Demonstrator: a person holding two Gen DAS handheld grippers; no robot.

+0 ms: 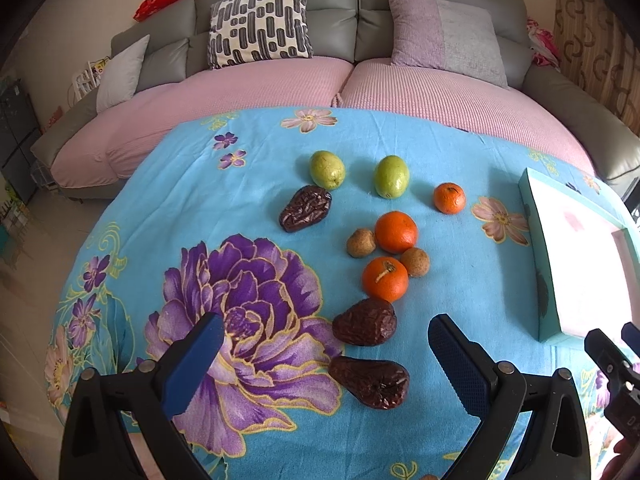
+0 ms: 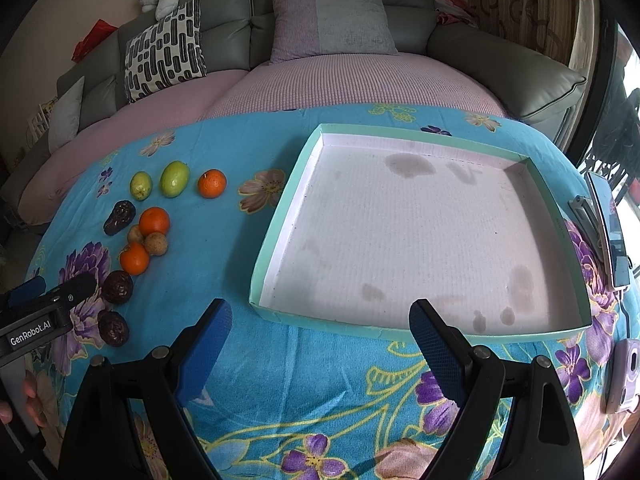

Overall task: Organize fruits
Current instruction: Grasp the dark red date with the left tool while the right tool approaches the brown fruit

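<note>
Nothing in the tray [image 2: 280, 216] yet: white floor bare but for stains, all fruit out on the floral cloth [image 1: 168, 184] to the tray's left. Counted from the left wrist view: 2 green fruits [image 1: 327, 169] farthest back, 3 oranges [image 1: 396, 231], 2 small brown round fruits [image 1: 360, 243] tucked against the oranges, 3 wrinkled dark dates.

Left gripper [image 1: 325, 340] wide apart, holding nothing, hovering low over the cloth. Nearest date [image 1: 370, 381] lying just ahead, between the blue pads [image 1: 456, 368] and a little toward the right one; long axis running roughly across the gap, narrow end to the left, away from the tray. Second date [image 1: 365, 322] just beyond it, touching or nearly so; hard to say which.

Right gripper [image 2: 320, 332] also spread open and empty, aimed at the tray's near wall, well apart from the fruit.

Judged from this: left side plainly nearer, so probably the nearest date first. Likely calls for a slight turn of the wrist to close across the short axis, then a carry rightward over the tray's wall. Risk: nudging the second date on the way down.
</note>
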